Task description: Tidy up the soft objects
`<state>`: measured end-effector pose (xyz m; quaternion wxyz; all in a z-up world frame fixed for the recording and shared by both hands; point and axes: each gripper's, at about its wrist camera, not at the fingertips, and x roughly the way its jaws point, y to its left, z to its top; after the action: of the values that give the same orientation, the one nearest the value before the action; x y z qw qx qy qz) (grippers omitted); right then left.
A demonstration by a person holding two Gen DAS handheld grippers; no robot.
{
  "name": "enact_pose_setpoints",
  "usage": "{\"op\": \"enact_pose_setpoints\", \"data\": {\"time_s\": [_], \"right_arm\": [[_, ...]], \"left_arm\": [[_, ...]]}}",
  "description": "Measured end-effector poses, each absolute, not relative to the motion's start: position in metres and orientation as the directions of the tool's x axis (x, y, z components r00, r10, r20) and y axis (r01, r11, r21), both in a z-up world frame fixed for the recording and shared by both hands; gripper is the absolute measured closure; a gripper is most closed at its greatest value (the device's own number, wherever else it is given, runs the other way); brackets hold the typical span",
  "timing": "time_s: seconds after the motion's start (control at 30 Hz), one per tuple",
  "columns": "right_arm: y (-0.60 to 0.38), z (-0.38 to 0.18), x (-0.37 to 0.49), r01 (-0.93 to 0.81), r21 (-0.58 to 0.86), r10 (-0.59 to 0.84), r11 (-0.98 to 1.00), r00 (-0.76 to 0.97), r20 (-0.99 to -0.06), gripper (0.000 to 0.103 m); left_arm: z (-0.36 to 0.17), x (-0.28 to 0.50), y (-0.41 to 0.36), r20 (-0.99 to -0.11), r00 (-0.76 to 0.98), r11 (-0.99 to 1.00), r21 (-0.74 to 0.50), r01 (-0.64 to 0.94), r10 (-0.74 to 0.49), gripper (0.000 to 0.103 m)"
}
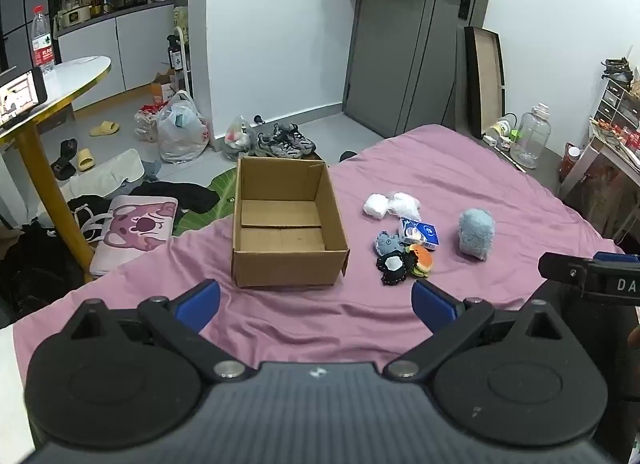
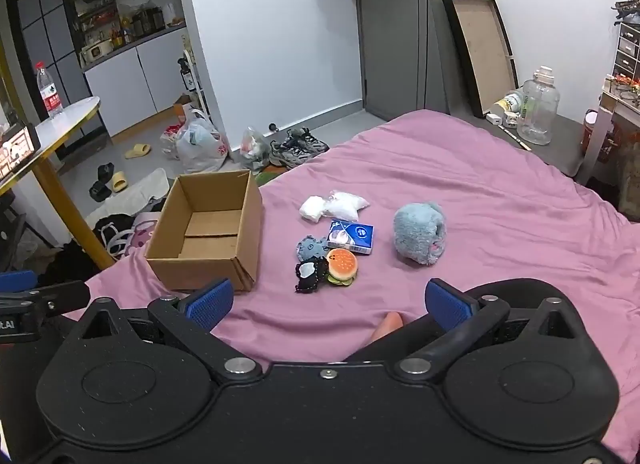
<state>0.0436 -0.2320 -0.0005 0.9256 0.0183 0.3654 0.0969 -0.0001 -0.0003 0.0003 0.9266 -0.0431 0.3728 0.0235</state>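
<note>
**Inspector:** State of the tools?

**Assistant:** The left gripper (image 1: 316,304) has its blue pads spread wide with nothing between them, above the near part of the pink bedspread (image 1: 460,168). The right gripper (image 2: 330,304) is likewise spread wide and carries nothing, above the same bedspread. Each gripper shows at the edge of the other's view.

**Inspector:** The container?

**Assistant:** An open cardboard box (image 1: 286,224) stands upright on the bedspread near the bed's left edge. Its visible interior holds only its own bottom flaps.

**Inspector:** And the soft items?

**Assistant:** All lie on the bedspread to the right of the box, apart from it. Farthest back are two white bundles (image 2: 330,204), side by side and touching. Just in front lies a blue tissue pack (image 2: 351,238). Against its left side is a small grey-blue plush (image 2: 312,248). Nearer are a black plush with a white patch (image 2: 309,274) and a burger toy (image 2: 342,266), touching one another. A fluffy blue-grey plush (image 2: 419,233) sits alone further right, well apart from the cluster.
</note>
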Motion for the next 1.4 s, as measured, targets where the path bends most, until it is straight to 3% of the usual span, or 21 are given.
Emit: {"op": "enact_pose_setpoints", "data": {"time_s": [1.4], "right_arm": [[-0.232,0.001,0.027,-0.168,0.057,0.161,0.984,0.711,-0.684,0.000]], "left_arm": [[0.019,-0.022,-0.014,-0.656,0.755,0.999,-0.040,-0.029,-0.004,0.002]]}}
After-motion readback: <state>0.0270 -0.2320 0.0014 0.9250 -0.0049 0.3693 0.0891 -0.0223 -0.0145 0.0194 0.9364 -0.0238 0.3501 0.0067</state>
